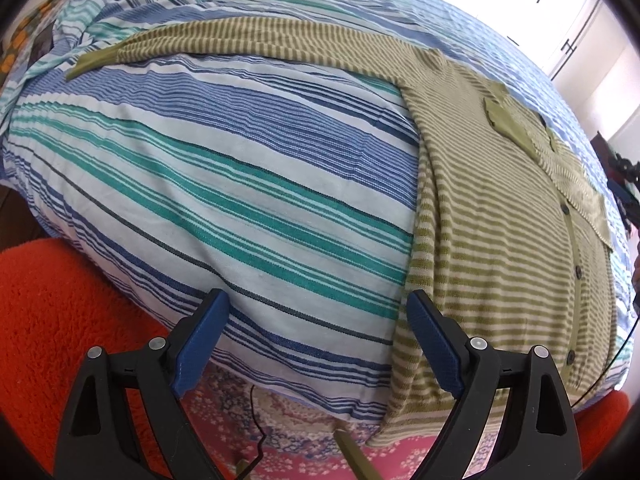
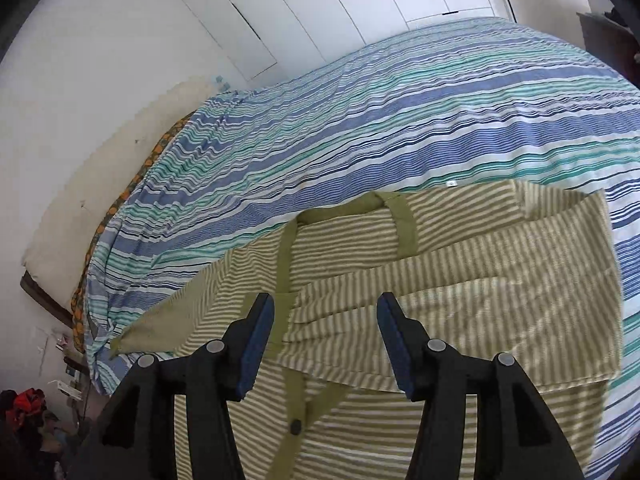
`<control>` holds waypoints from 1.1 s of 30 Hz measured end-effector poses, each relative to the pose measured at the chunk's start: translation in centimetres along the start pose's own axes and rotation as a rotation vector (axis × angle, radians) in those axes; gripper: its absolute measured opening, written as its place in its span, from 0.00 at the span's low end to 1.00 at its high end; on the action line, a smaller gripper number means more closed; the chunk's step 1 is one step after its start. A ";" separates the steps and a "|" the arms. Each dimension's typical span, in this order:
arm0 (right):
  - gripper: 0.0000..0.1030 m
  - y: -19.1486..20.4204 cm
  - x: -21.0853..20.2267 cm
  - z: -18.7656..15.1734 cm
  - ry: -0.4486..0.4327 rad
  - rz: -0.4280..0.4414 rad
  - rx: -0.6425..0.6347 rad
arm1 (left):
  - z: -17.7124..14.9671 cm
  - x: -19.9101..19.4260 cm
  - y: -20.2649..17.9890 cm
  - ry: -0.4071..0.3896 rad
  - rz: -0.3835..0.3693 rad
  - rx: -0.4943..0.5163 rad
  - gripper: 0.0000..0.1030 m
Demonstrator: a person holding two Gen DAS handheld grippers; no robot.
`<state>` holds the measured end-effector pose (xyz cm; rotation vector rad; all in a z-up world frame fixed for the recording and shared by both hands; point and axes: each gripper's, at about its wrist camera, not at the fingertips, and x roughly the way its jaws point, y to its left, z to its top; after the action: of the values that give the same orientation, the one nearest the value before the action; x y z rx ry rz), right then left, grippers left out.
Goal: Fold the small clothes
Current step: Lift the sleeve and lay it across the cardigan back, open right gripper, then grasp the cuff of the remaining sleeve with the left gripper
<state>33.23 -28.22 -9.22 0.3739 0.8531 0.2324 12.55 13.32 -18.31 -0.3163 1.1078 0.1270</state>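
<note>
Ribbed striped cardigan (image 1: 500, 216) (olive trim) flat on woven bedspread (image 1: 240, 184).

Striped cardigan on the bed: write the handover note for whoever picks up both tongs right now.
Left tongs: open, empty, at the bed's near edge by the cardigan's hem.
Right tongs: open, holding nothing, over the folded-in sleeve.
Cardigan: flat and buttoned on the striped bedspread.
Done: one sleeve lies folded across the front.
Left: the other sleeve is still stretched out sideways; fold it in, then fold the body.
</note>
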 end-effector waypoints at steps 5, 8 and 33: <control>0.70 -9.8 1.4 -3.2 0.216 -0.220 0.103 | -0.1 0.2 -0.5 0.003 0.021 0.011 0.90; 0.63 -9.9 0.2 -4.2 0.172 -0.218 0.004 | -0.3 0.1 -0.5 -0.001 0.028 0.019 0.90; 0.82 -0.4 -6.8 -22.1 0.123 -0.252 -0.330 | -0.5 2.4 -1.5 0.086 0.050 0.065 0.99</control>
<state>11.92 -25.97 -17.92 -0.0579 0.9556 0.1587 13.60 11.58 -20.33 -0.2376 1.2024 0.1222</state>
